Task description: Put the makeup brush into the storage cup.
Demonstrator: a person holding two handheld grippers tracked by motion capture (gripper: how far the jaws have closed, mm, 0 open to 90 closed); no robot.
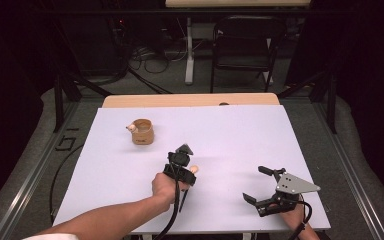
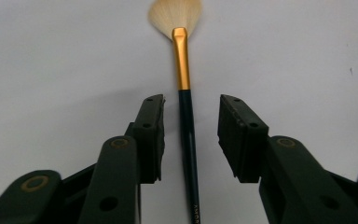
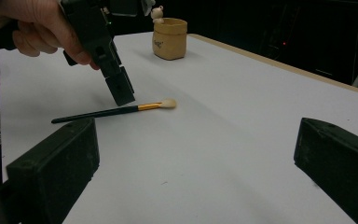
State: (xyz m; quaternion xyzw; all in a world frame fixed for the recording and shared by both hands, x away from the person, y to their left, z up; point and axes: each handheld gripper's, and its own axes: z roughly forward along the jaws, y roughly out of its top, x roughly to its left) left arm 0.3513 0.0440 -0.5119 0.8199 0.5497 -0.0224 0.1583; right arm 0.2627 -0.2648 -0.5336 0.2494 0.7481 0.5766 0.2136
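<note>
Two jaws of the left gripper [image 2: 190,135] are positioned astride the brush [image 2: 186,116], unclenched, bristles at 12 o'clock; the handle may be rolled aside if one pad touches first; the right gripper [image 1: 265,186] is released

The white table [image 1: 230,135] is evenly lit from above, while the room beyond falls into near black. Shadows are soft and faint. The high view is slightly grainy. In the left gripper view the brush [image 2: 184,84] is sharp but its bristles blur. No glare; corners darken a little.
</note>
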